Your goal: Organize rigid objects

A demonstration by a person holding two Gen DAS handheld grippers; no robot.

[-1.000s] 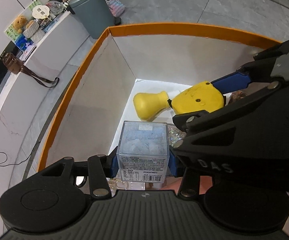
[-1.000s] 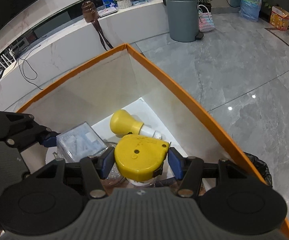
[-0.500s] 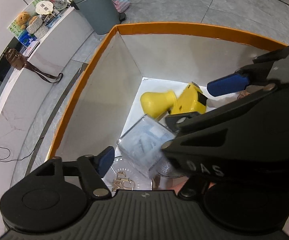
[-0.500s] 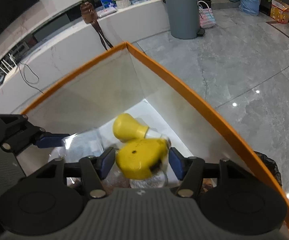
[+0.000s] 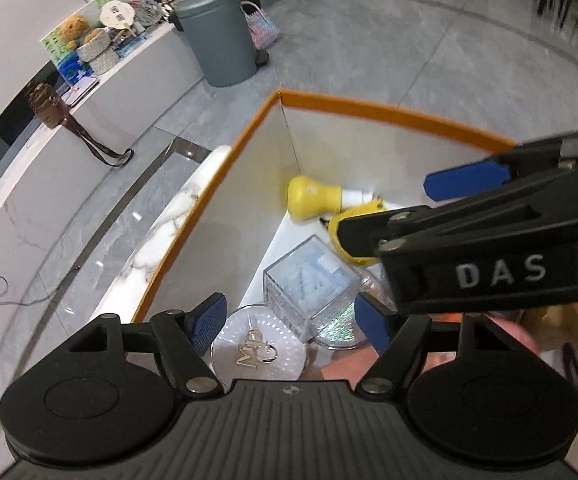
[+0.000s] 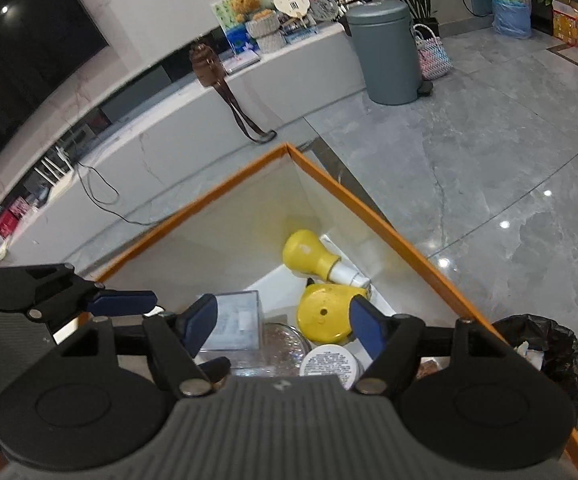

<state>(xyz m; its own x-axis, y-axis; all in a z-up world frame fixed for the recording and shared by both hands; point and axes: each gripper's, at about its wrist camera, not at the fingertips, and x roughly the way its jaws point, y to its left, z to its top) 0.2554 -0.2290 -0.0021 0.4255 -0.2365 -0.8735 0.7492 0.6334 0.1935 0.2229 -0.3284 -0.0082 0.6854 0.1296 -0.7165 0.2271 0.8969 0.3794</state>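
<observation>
An orange-rimmed white box (image 5: 369, 110) (image 6: 369, 216) holds the objects. A clear plastic cube (image 5: 309, 280) (image 6: 237, 320) lies tilted on its floor. My left gripper (image 5: 291, 322) hangs above the cube with its jaws opening, and the pads do not touch it. A yellow tape measure (image 6: 325, 312) (image 5: 351, 216) lies beside a yellow bulb (image 6: 309, 256) (image 5: 313, 200). Above the tape measure my right gripper (image 6: 283, 324) has its jaws opening, the pads clear of it. In the left wrist view the right gripper's arm hides most of the tape measure.
A clear round disc with gold letters (image 5: 257, 348), a glittery disc (image 5: 333, 328) and a white round lid (image 6: 331, 364) also lie in the box. A black rubbish bag (image 6: 545, 344) sits right of the box. A grey bin (image 6: 389, 52) and a white counter stand farther off.
Both grippers went from shut to open: the left let go of the clear cube, the right let go of the tape measure. Both objects dropped onto the box floor and both grippers rose.
</observation>
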